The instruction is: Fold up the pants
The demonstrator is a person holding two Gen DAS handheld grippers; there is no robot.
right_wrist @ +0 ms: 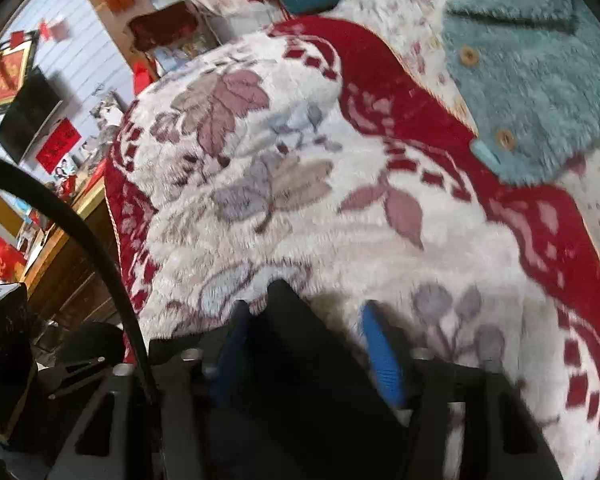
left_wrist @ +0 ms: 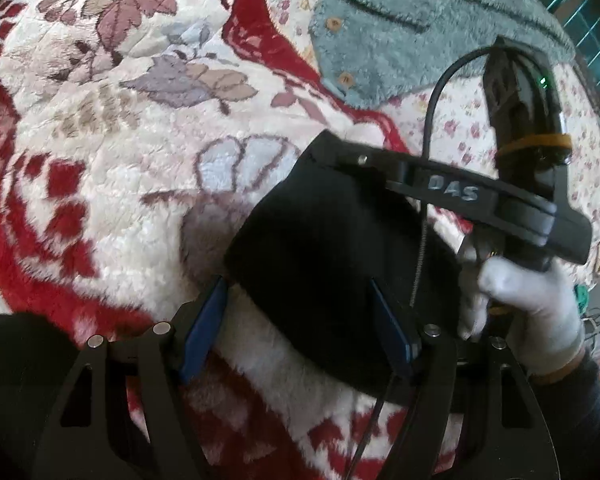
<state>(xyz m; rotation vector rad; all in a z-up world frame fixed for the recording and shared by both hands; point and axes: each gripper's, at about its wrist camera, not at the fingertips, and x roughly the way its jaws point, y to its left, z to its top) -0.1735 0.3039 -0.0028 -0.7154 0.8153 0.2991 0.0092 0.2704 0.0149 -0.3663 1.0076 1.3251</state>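
The black pants [left_wrist: 332,248] lay bunched on the floral blanket [left_wrist: 112,128], below the teal garment [left_wrist: 412,36]. Both grippers, left [left_wrist: 300,316] and right [right_wrist: 308,340], had spread jaws, so any lift risked the fold slumping loose.

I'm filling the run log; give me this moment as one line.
black pants bunched on floral blanket | left gripper open around pants | right gripper open over pants | teal fleece beyond

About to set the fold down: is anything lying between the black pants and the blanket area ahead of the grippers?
Nothing visible. The black fabric pants sit between both grippers' fingers, over bare red-and-white floral plush blanket. The fuzzy teal buttoned garment lies farther away, apart from them.
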